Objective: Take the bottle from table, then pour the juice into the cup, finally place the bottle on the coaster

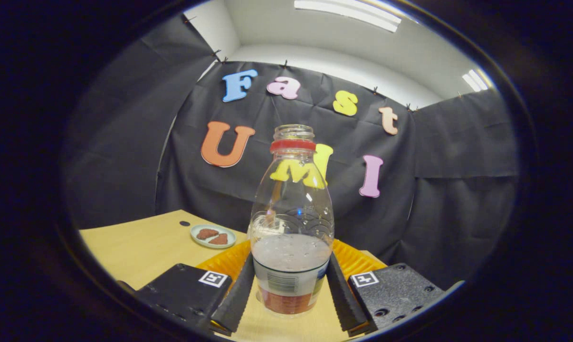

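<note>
Most of the orange coaster [350, 259] is hidden behind the bottle [291, 223]; contact by the gripper [290, 289] fingers cannot be confirmed.

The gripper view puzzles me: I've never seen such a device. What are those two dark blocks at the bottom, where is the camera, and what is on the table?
There is no robot arm here. A person carries a hand-held gripper, and the camera rides on it, looking forward along its two fingers. The dark blocks with square markers are the gripper's body.

Between the fingers stands a clear bottle, uncapped, with a red ring at its neck and some liquid in the lower part. Both fingers press against its sides, so the bottle is gripped. It appears upright, on or just above the wooden table.

Right behind the bottle lies a ribbed orange thing, perhaps the coaster. Farther back sits a small plate with two reddish pieces on it.
</note>
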Demonstrator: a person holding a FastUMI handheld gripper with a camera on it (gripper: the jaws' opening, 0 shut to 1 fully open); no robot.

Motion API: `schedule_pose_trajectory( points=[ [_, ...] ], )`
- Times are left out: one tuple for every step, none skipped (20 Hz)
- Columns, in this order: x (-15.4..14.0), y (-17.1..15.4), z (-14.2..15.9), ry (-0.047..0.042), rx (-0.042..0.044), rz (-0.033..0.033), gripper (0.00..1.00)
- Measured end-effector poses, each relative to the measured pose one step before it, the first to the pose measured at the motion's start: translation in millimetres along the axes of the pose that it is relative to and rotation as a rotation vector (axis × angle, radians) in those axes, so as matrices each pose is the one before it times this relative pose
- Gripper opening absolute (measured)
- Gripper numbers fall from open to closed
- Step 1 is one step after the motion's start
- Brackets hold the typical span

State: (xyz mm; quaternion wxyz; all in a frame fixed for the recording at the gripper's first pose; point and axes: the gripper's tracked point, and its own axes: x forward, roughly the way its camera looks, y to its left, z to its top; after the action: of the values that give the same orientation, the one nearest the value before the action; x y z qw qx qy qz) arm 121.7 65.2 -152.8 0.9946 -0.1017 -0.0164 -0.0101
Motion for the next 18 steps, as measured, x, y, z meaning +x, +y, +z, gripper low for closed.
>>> schedule_pose_trajectory(
  points=[
    [5.42, -2.51, -2.78, 0.00312, 0.02251, -0.00526, 0.80],
    [12.39, -4.25, -2.97, 0.00258, 0.01113, -0.00524, 0.80],
    [10.10, -3.64, -3.16, -0.00433, 0.01715, -0.00617, 0.80],
    [7.59, -0.48, -6.36, -0.00011, 0.02752, -0.00050, 0.80],
    [9.40, 0.01, -9.76, 0.00929, 0.02272, 0.00548, 0.80],
    [6.65, -0.13, -10.26, 0.01615, 0.00667, 0.00522, 0.80],
    [8.94, -0.95, -10.11, 0.01424, 0.00423, 0.00295, 0.80],
    [8.19, 0.04, -6.87, 0.00324, 0.00755, 0.00321, 0.80],
    [8.86, -0.20, -7.78, 0.00626, 0.00432, 0.00221, 0.80],
    [9.49, -0.97, -9.71, 0.00868, 0.00171, 0.00141, 0.80],
    [9.38, 1.63, -9.25, 0.01106, 0.00300, 0.00947, 0.80],
    [9.43, 0.66, -10.22, 0.01281, 0.00647, 0.00594, 0.80],
    [8.21, 0.30, -7.71, 0.00760, 0.00811, 0.00456, 0.80],
    [7.38, 0.61, -9.06, 0.01161, 0.00344, 0.00227, 0.80],
    [7.01, 0.67, -5.32, 0.00185, 0.00738, 0.00583, 0.80],
    [7.61, -0.56, -4.83, 0.00313, 0.00384, 0.00062, 0.80],
    [6.72, 0.81, -5.66, 0.00836, 0.00708, 0.00778, 0.80],
    [6.89, 1.32, -6.82, 0.00870, 0.00638, 0.00653, 0.80]
  ],
)
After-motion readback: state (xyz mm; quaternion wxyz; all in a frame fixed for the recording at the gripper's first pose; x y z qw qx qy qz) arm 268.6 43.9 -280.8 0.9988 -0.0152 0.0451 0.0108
